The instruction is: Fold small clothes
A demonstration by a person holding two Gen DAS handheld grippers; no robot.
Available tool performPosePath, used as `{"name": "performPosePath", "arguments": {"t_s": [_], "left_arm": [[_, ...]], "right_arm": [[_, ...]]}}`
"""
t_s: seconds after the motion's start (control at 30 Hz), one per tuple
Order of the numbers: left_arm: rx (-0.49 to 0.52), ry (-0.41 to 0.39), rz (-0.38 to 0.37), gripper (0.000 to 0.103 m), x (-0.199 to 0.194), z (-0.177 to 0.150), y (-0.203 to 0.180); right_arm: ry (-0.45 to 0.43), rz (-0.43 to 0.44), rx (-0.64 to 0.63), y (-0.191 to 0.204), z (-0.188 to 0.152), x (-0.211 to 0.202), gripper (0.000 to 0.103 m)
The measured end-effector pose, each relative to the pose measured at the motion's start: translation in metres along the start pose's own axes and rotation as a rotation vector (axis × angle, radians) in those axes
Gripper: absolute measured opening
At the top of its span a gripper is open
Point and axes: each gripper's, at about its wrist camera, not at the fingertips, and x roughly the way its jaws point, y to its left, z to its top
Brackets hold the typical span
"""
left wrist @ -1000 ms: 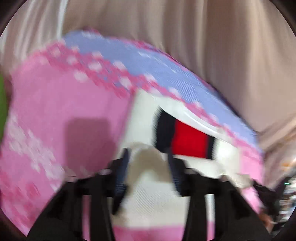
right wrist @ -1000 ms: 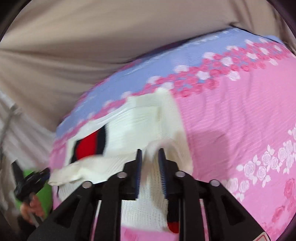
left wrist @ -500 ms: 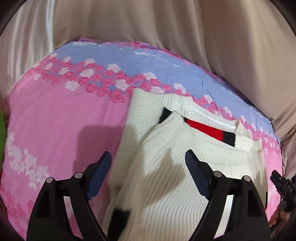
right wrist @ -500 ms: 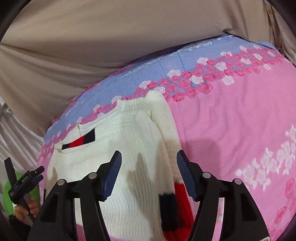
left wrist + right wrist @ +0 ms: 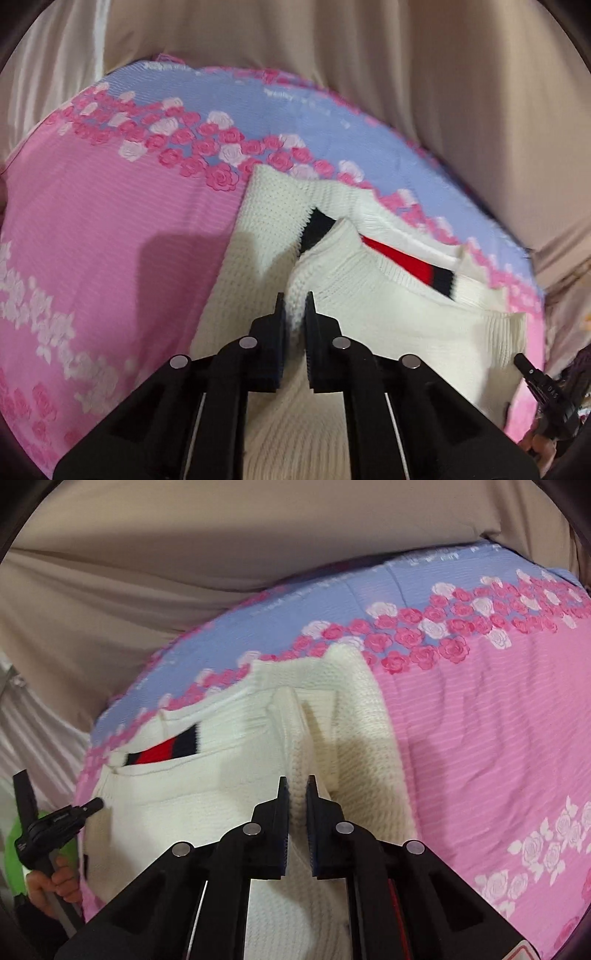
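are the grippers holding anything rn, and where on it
Both pinch the white knit sweater: the left gripper on a raised fold near its left side, the right gripper on a fold near its right side.

Your left gripper [image 5: 294, 308] and right gripper [image 5: 297, 792] both angle downward, fingers closing, each pinching a fold of knit between them.

Chunky white knit sweater [image 5: 388, 332]; ribbed matt floral bedsheet [image 5: 110, 229].
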Motion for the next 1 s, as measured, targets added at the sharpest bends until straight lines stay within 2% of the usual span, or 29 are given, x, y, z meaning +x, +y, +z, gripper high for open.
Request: {"name": "performPosePath", "arguments": {"t_s": [0.03, 0.1, 0.23, 0.3, 0.4, 0.47, 0.53, 0.6, 0.67, 0.7, 0.73, 0.77, 0.8, 0.83, 0.87, 0.9, 0.93, 0.97, 1.0], "left_arm": [[0.018, -0.009, -0.032, 0.007, -0.02, -0.01, 0.003], [0.057, -0.001, -0.055, 0.007, -0.051, -0.031, 0.011], [0.057, 0.073, -0.101, 0.007, -0.112, -0.078, 0.044], [0.042, 0.084, -0.085, 0.007, -0.138, -0.09, 0.057], [0.014, 0.049, -0.096, 0.007, -0.161, -0.076, 0.058], [0.064, -0.028, -0.112, 0.006, -0.16, -0.048, 0.042], [0.1, -0.088, -0.112, 0.006, -0.139, -0.012, 0.024], [0.109, -0.139, -0.058, 0.006, -0.109, 0.022, 0.01], [0.093, -0.137, 0.035, 0.009, -0.057, 0.053, 0.002], [0.065, -0.11, 0.07, 0.024, -0.03, 0.063, 0.004], [0.029, -0.061, 0.137, 0.034, 0.001, 0.07, 0.008], [-0.012, -0.016, 0.21, 0.037, 0.024, 0.07, 0.015], [-0.033, 0.001, 0.231, 0.037, 0.032, 0.066, 0.021], [-0.046, 0.003, 0.228, 0.037, 0.032, 0.063, 0.023], [-0.068, -0.012, 0.179, 0.041, 0.024, 0.055, 0.026], [-0.075, -0.022, 0.144, 0.058, 0.018, 0.048, 0.027], [-0.076, -0.031, 0.115, 0.067, 0.012, 0.04, 0.027], [-0.064, -0.039, 0.099, 0.069, 0.01, 0.037, 0.024], [-0.023, -0.028, 0.088, 0.069, 0.014, 0.036, 0.017]], "right_arm": [[0.004, 0.038, -0.026, 0.005, -0.011, -0.019, 0.008], [0.035, 0.056, -0.078, 0.011, -0.031, -0.046, 0.008], [0.166, 0.126, -0.128, 0.009, -0.091, -0.111, 0.008], [0.188, 0.129, -0.134, 0.008, -0.106, -0.139, 0.008], [0.094, 0.134, -0.145, 0.012, -0.091, -0.179, 0.007], [-0.04, 0.119, -0.174, 0.02, -0.058, -0.185, 0.007], [-0.149, 0.136, -0.16, 0.016, -0.022, -0.174, 0.007], [-0.225, 0.12, -0.125, 0.006, 0.015, -0.142, 0.007], [-0.2, 0.057, -0.021, -0.016, 0.051, -0.078, 0.011], [-0.169, 0.017, 0.045, -0.028, 0.06, -0.047, 0.015], [-0.129, -0.041, 0.114, -0.039, 0.067, -0.02, 0.015], [-0.073, -0.096, 0.194, -0.05, 0.07, 0.005, 0.015], [-0.057, -0.095, 0.236, -0.053, 0.069, 0.012, 0.015], [-0.071, -0.083, 0.275, -0.054, 0.063, 0.012, 0.015], [-0.114, -0.065, 0.299, -0.052, 0.055, 0.004, 0.016], [-0.145, -0.046, 0.293, -0.048, 0.046, -0.004, 0.023], [-0.157, -0.055, 0.27, -0.044, 0.036, -0.01, 0.038], [-0.159, -0.078, 0.244, -0.042, 0.029, -0.013, 0.05], [-0.153, -0.104, 0.215, -0.041, 0.026, -0.012, 0.05]]}}
